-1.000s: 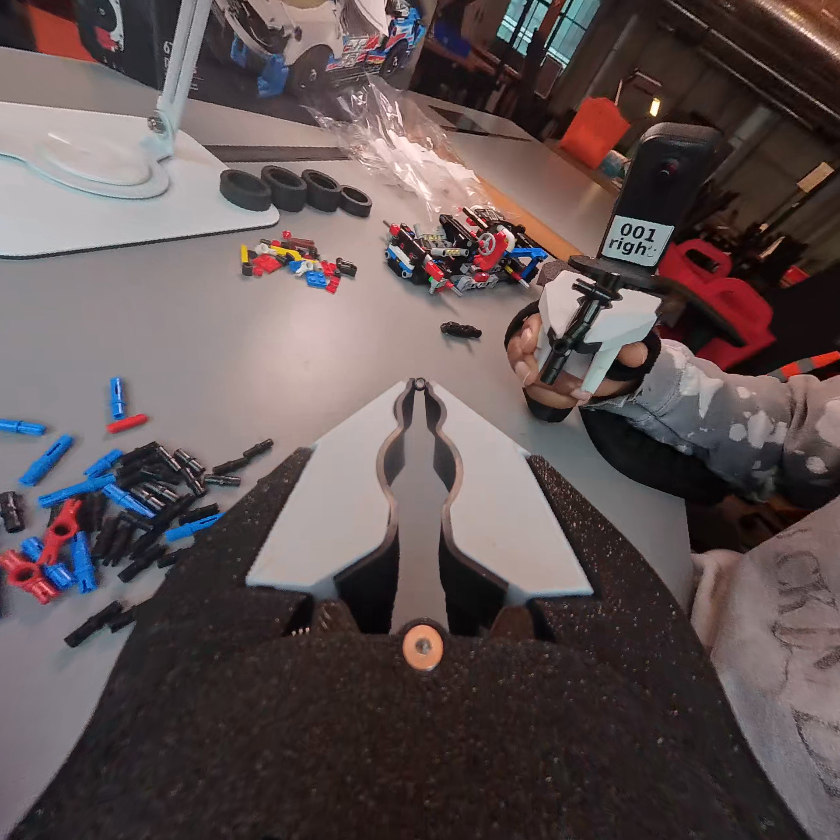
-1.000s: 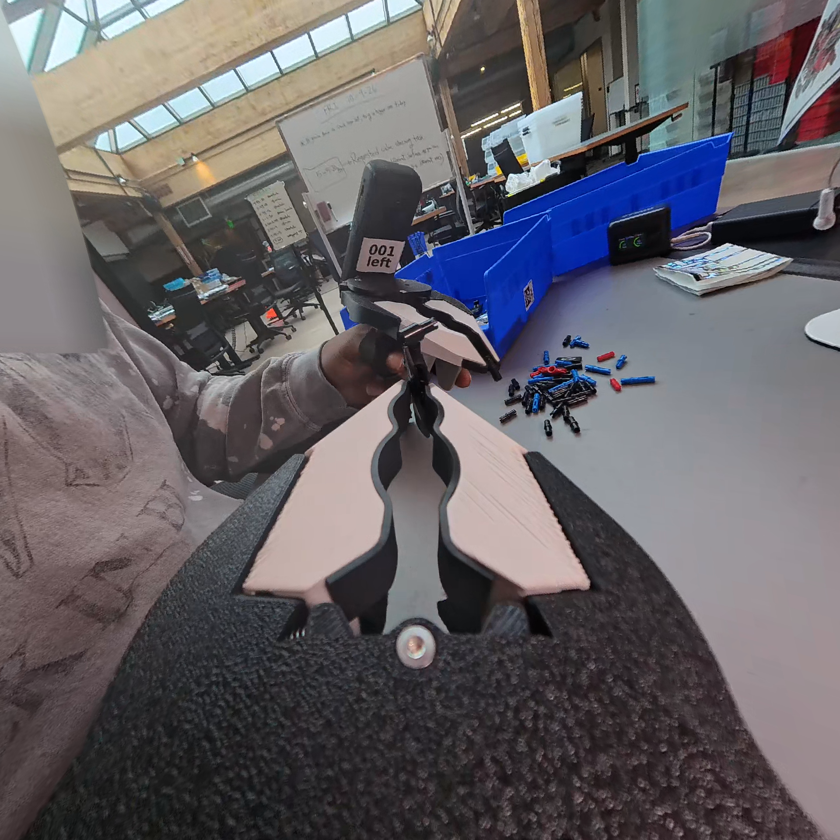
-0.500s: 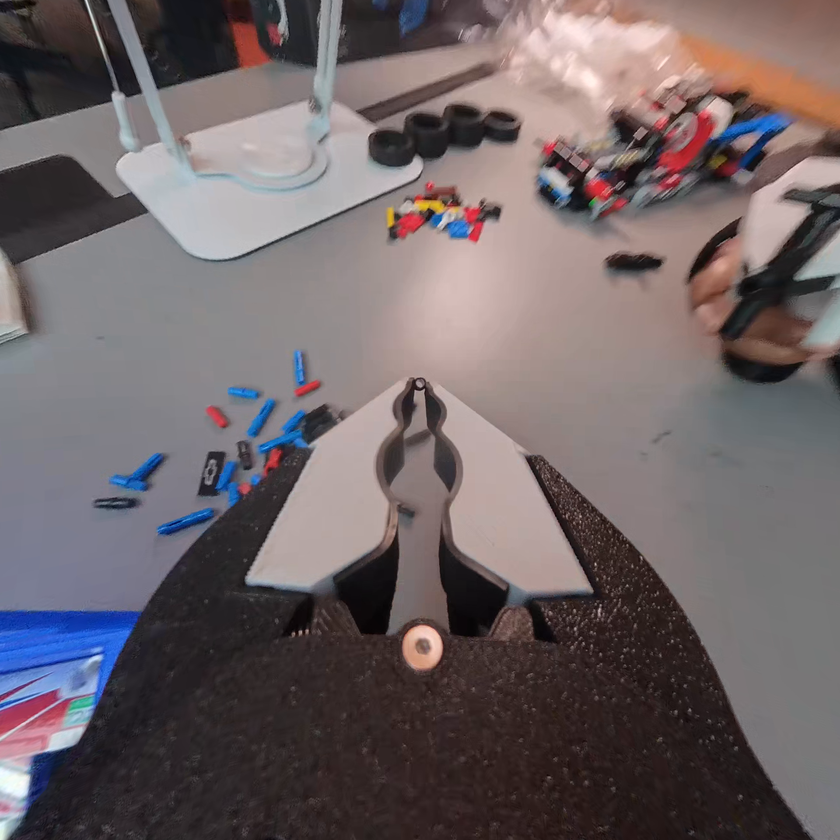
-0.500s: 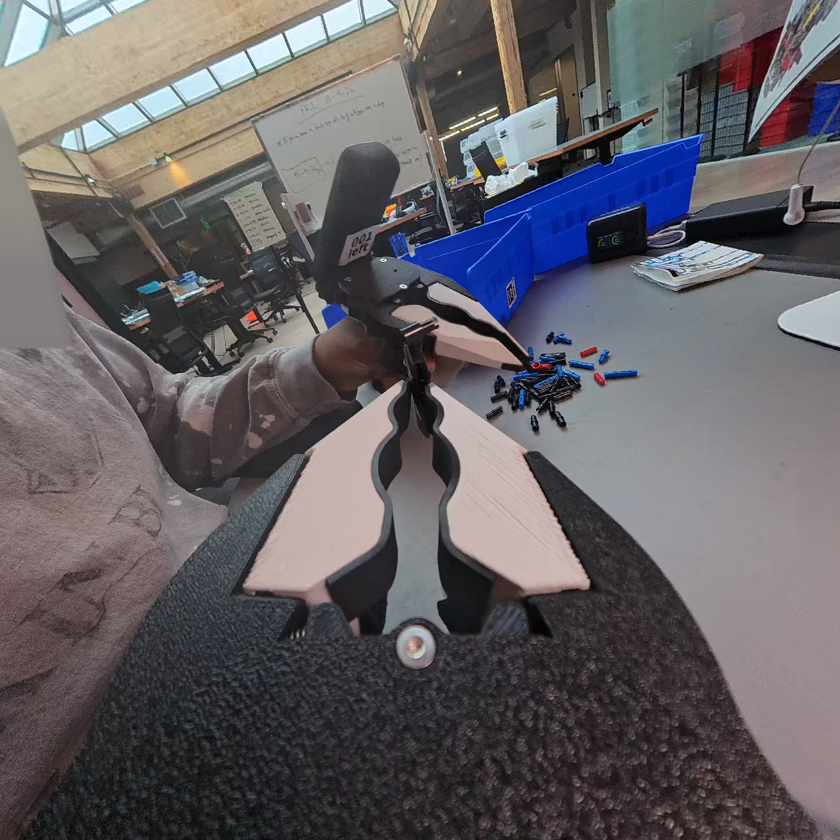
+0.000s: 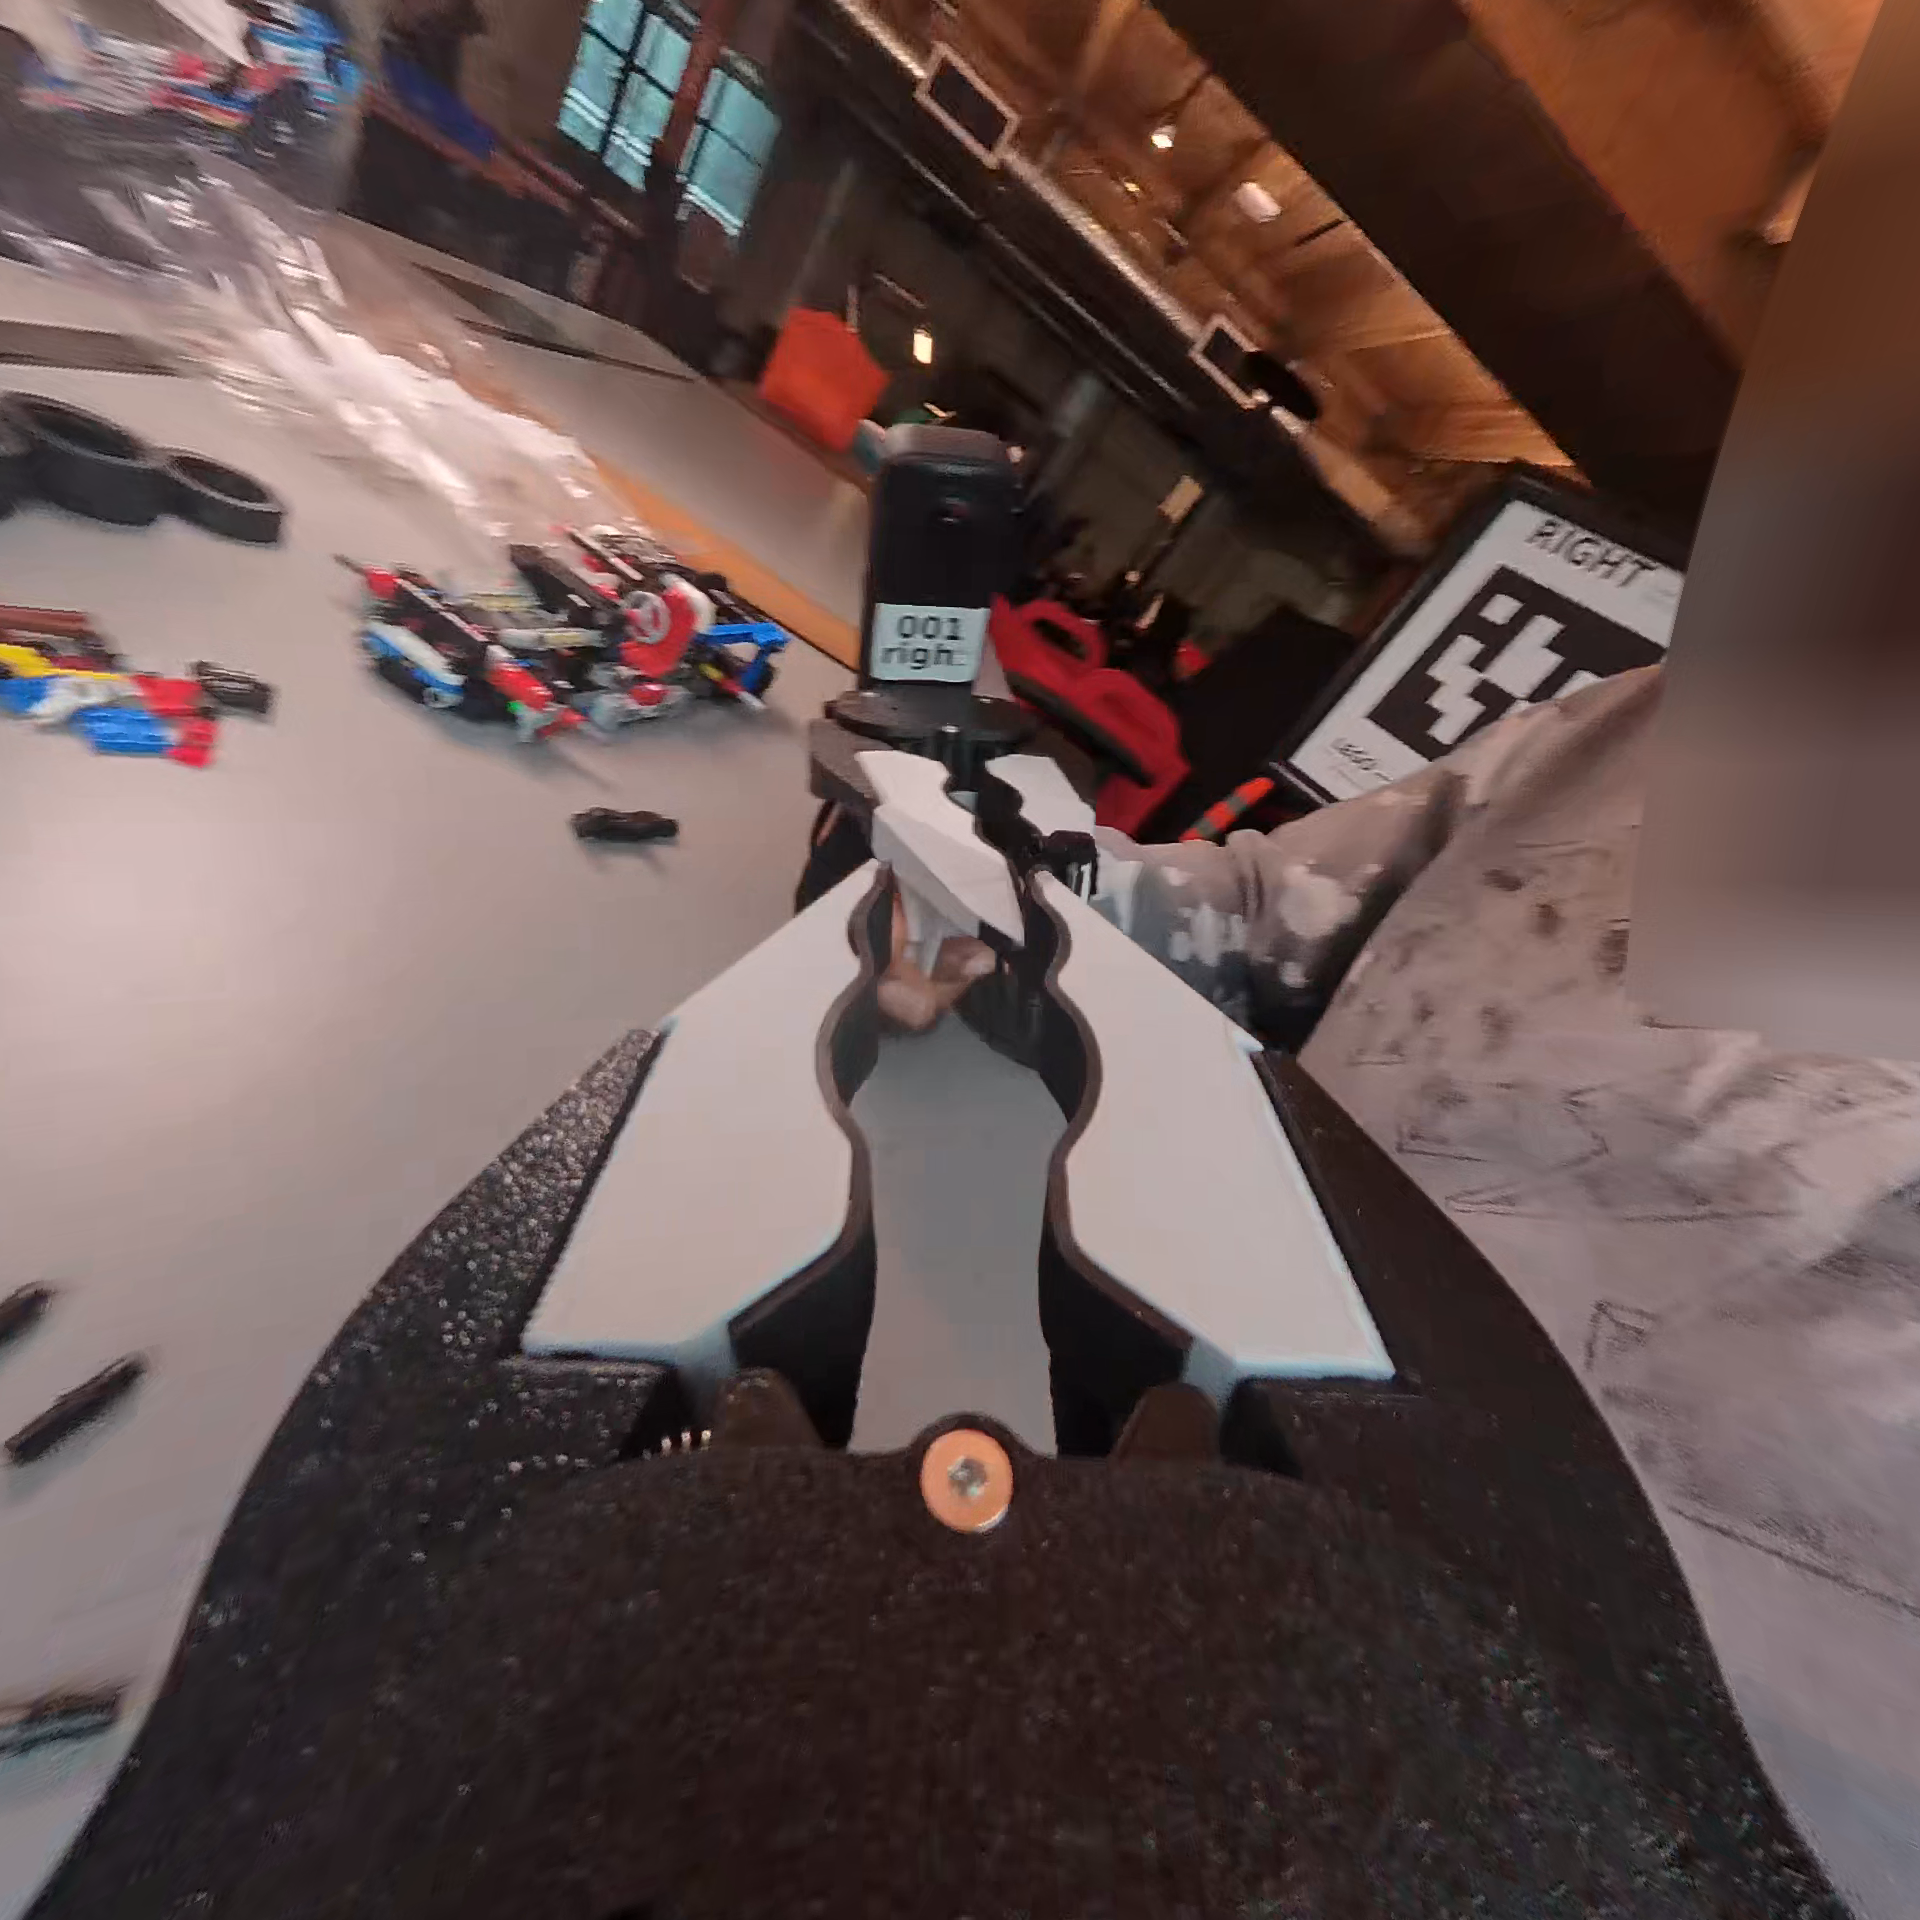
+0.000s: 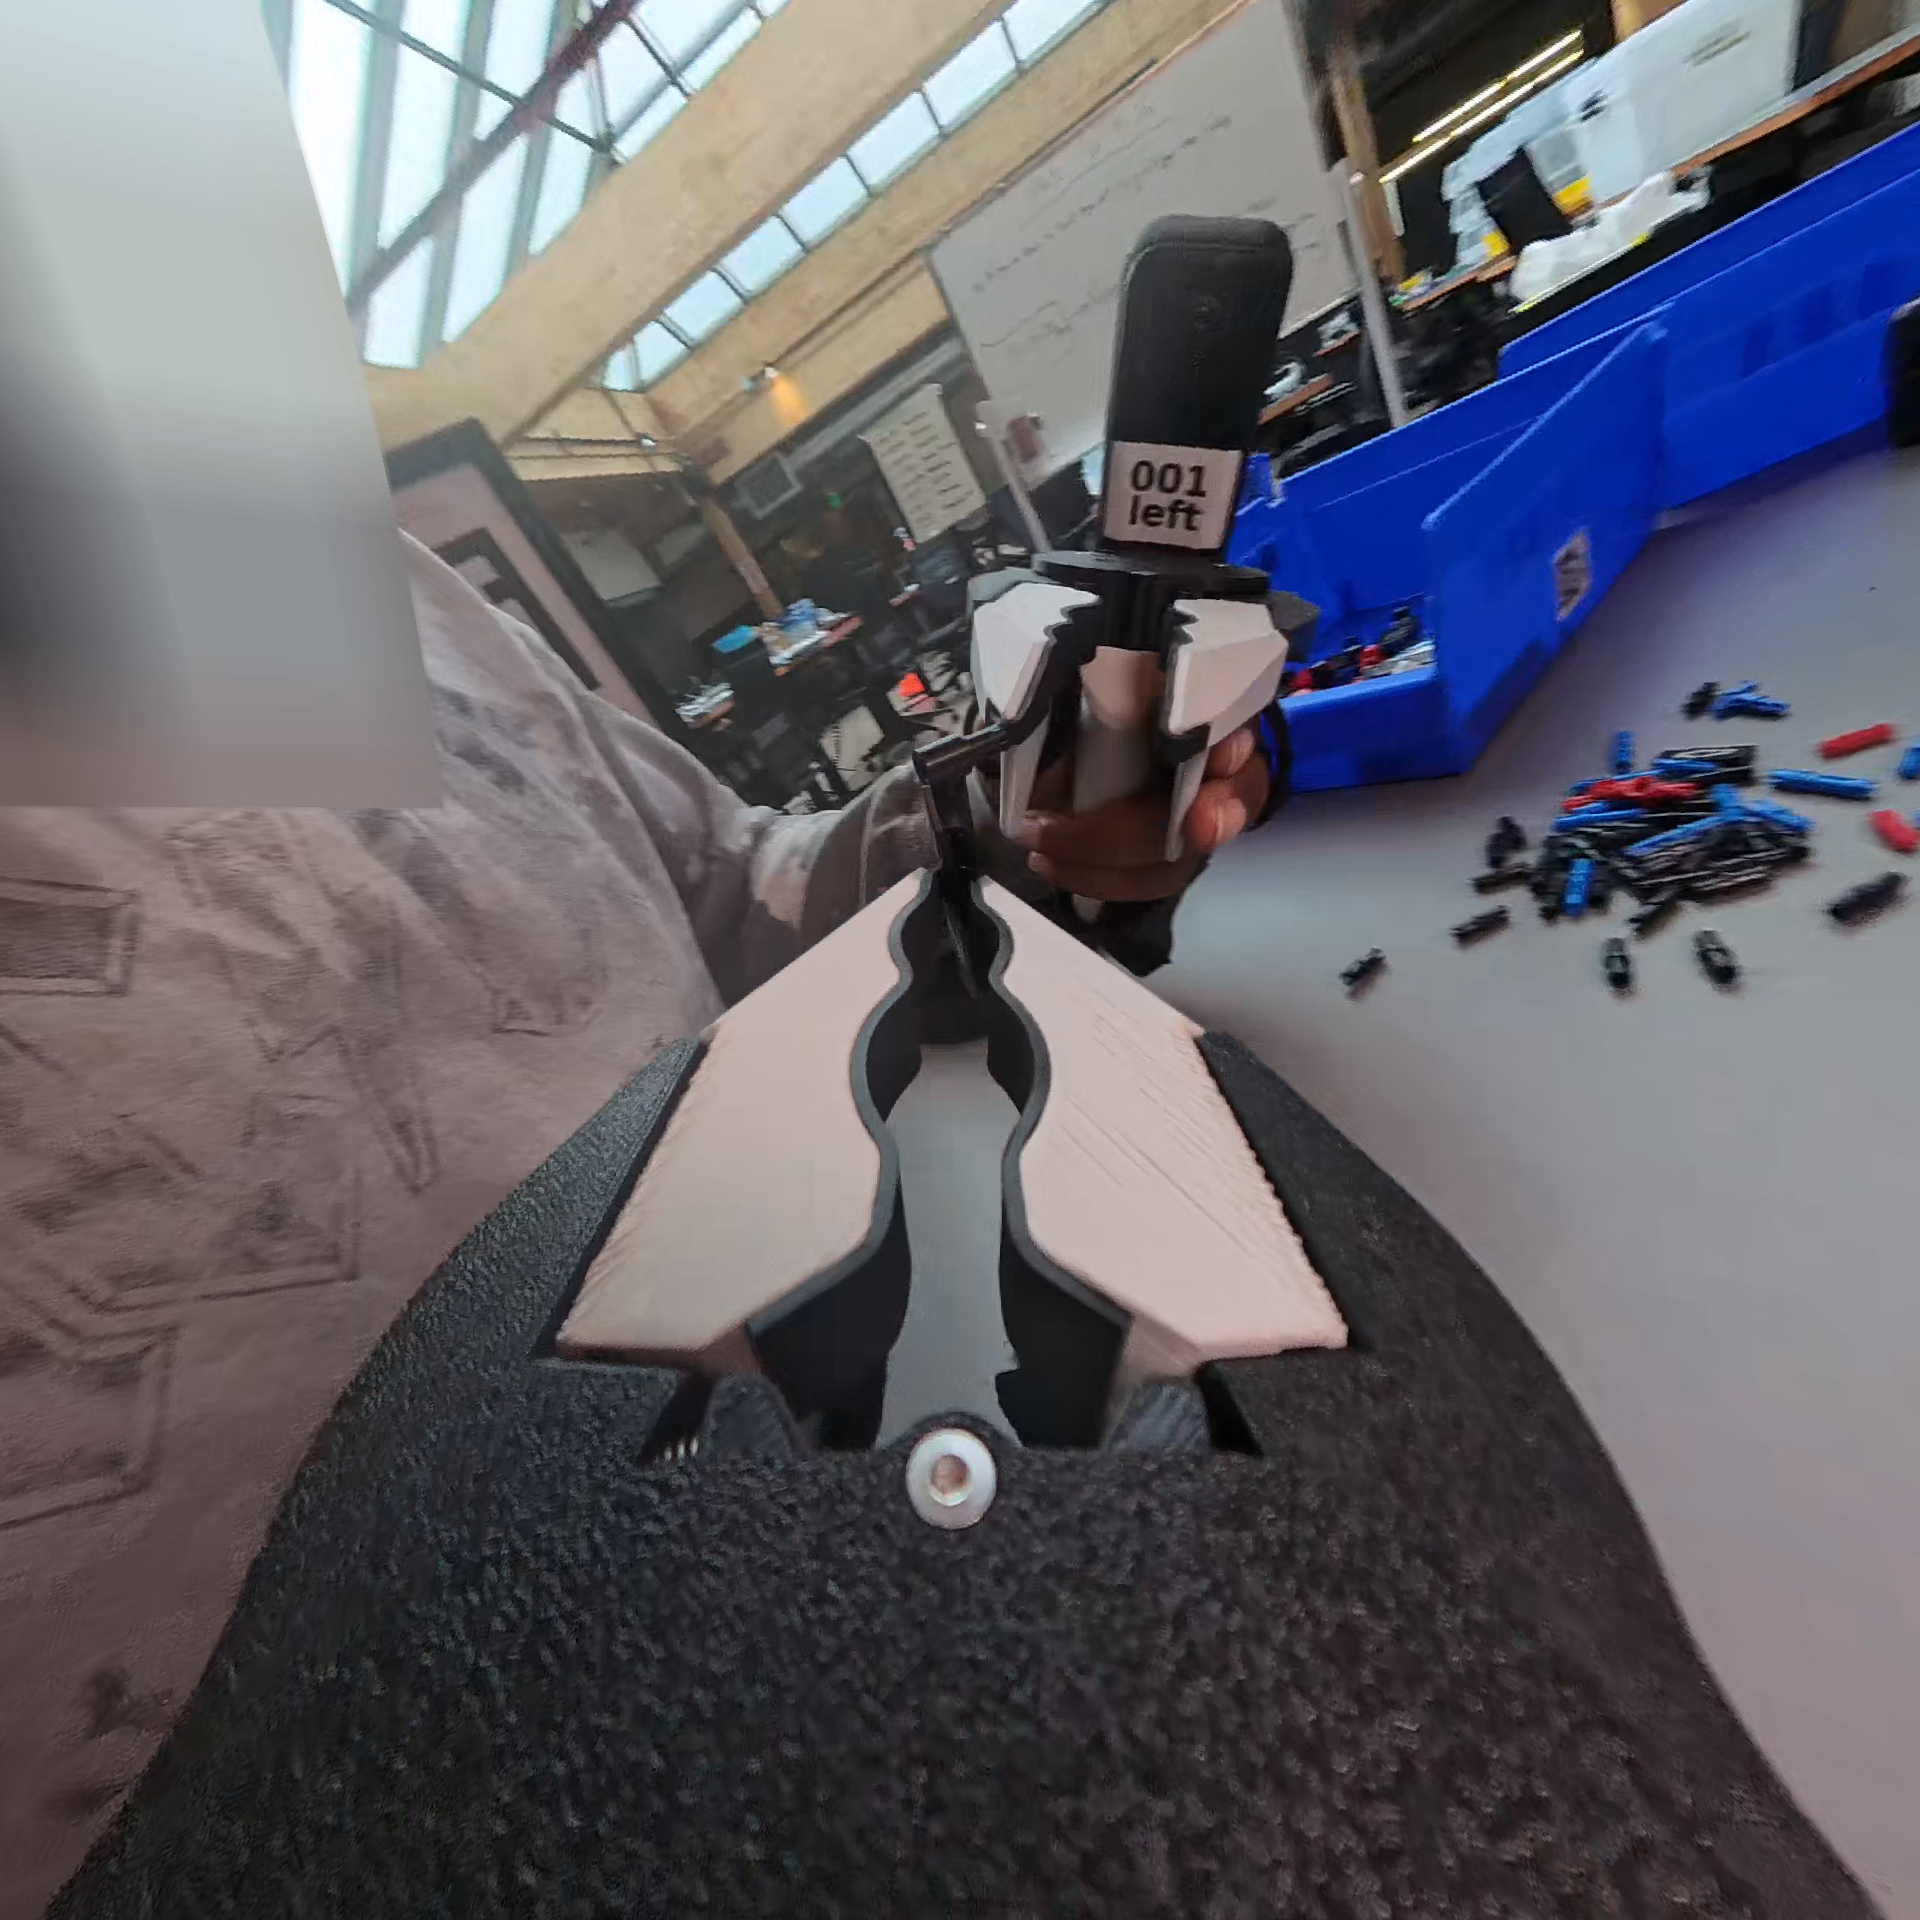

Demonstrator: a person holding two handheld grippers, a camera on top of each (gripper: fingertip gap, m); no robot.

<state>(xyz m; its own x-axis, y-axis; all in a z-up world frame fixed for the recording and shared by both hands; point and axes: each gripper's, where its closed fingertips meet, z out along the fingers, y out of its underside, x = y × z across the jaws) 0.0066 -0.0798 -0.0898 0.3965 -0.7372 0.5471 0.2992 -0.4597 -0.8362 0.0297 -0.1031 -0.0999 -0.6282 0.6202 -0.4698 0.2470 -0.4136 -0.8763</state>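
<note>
My right gripper point(image 6: 956, 888) is shut on a small black angled toy-brick part point(image 6: 951, 821) that sticks up out of its tips. My left gripper point(image 5: 956, 881) is open and empty and points straight at the right gripper point(image 5: 1023, 883), close to it above the grey table point(image 6: 1558, 1143). In the right wrist view the left gripper point(image 6: 1096, 831) is held upright in a hand, fingers spread, one fingertip beside the black part. A person's patterned sleeves fill the near side of both views.
A pile of blue, black and red pins point(image 6: 1662, 831) lies on the table in front of blue bins point(image 6: 1558, 520). A partly built toy car point(image 5: 582, 644), loose coloured parts point(image 5: 104, 686), black tyres point(image 5: 135, 478) and a lone black piece point(image 5: 623, 826) lie farther off. My two grippers' fingertips are within a few centimetres of each other.
My left gripper swung from above the pin pile back to face the right gripper and opened. The right gripper stayed shut on the black part.
</note>
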